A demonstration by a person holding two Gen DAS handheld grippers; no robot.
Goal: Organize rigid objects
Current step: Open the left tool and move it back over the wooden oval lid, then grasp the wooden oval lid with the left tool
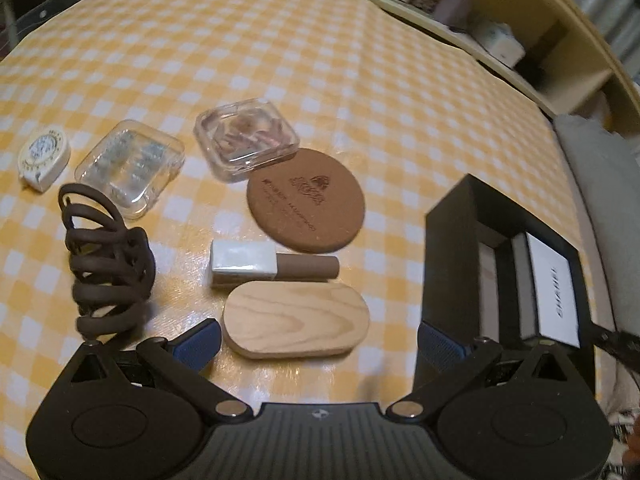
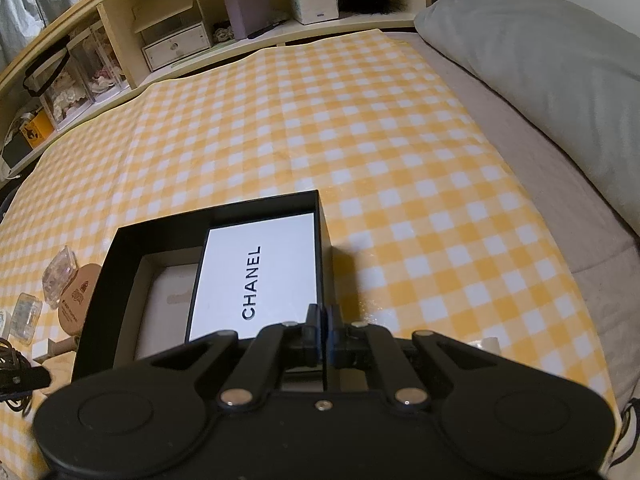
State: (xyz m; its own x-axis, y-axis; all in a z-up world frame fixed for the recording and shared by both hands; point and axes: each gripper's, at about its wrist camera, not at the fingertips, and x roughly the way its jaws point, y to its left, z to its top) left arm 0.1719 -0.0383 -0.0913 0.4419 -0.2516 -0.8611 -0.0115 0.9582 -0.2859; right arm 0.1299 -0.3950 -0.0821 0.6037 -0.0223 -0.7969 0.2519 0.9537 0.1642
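We are hovering the wide-open left claw over the wooden case beside the box, whose wall the closed right claw is pinching; a careless grab risks nudging the tube.

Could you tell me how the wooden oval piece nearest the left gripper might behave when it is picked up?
The wooden oval piece looks solid, so probably stiff. It lies flat, so it is unlikely to roll. Its smooth rounded edges might slip between the pads.
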